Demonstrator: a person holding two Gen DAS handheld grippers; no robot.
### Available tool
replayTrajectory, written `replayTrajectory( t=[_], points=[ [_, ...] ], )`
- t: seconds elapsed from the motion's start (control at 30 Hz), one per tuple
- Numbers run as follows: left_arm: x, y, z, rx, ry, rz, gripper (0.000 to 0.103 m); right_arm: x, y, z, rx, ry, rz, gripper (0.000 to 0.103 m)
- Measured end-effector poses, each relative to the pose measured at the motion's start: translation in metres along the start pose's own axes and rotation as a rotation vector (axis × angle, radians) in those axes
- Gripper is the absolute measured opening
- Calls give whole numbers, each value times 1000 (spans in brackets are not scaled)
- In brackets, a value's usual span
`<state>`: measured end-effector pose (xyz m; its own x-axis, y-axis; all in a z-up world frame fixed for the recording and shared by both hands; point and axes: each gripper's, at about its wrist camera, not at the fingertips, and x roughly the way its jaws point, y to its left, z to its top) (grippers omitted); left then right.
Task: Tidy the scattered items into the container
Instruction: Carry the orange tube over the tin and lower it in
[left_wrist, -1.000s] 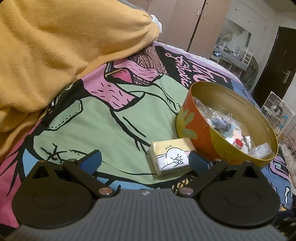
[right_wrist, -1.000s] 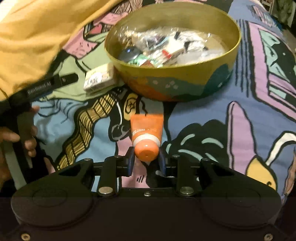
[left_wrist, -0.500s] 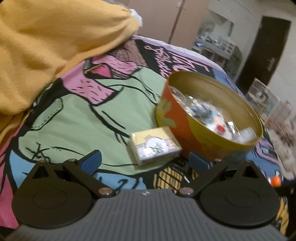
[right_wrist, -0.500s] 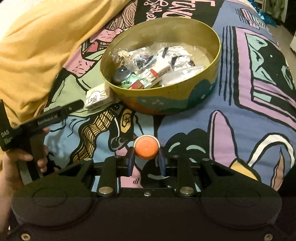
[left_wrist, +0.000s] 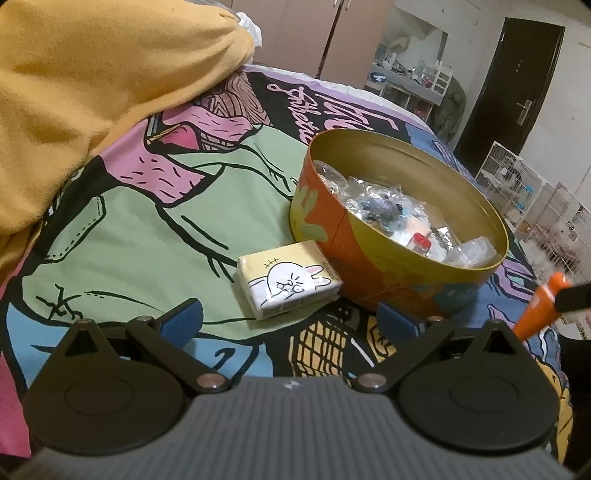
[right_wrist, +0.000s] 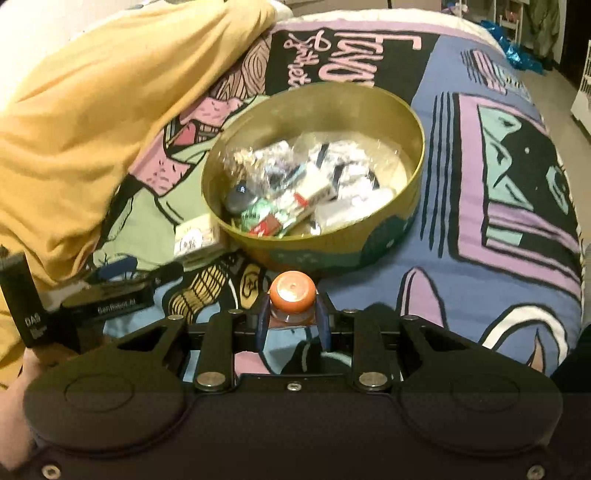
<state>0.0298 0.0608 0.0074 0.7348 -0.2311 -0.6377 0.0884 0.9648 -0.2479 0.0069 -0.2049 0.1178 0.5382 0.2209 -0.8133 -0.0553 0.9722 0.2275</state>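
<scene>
My right gripper (right_wrist: 291, 325) pinches the orange tube (right_wrist: 292, 297) near its cap, short of the round tin (right_wrist: 314, 236). I should clear the rim before releasing. My left gripper (left_wrist: 290, 317) gapes wide by the tissue pack (left_wrist: 290, 282).

Orange tube (right_wrist: 292, 295) with orange cap, round tin (left_wrist: 369, 258) orange and gold outside, gold inside, pale yellow tissue pack (left_wrist: 288, 282) with white cartoon rabbit, mustard yellow blanket (left_wrist: 92, 92), bedspread (right_wrist: 498, 184) in green, pink, purple, black cartoon print
</scene>
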Motion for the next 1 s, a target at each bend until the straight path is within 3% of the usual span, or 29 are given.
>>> replayTrajectory(
  t=[0.5,1.0],
  points=[
    [4,-8,-4,34,40,-1,103,-20,14,52,-46,-107,-4,25],
    [11,-8,-3,36,79,-17,103,7,35,87,-84,-77,-57,25]
  ],
)
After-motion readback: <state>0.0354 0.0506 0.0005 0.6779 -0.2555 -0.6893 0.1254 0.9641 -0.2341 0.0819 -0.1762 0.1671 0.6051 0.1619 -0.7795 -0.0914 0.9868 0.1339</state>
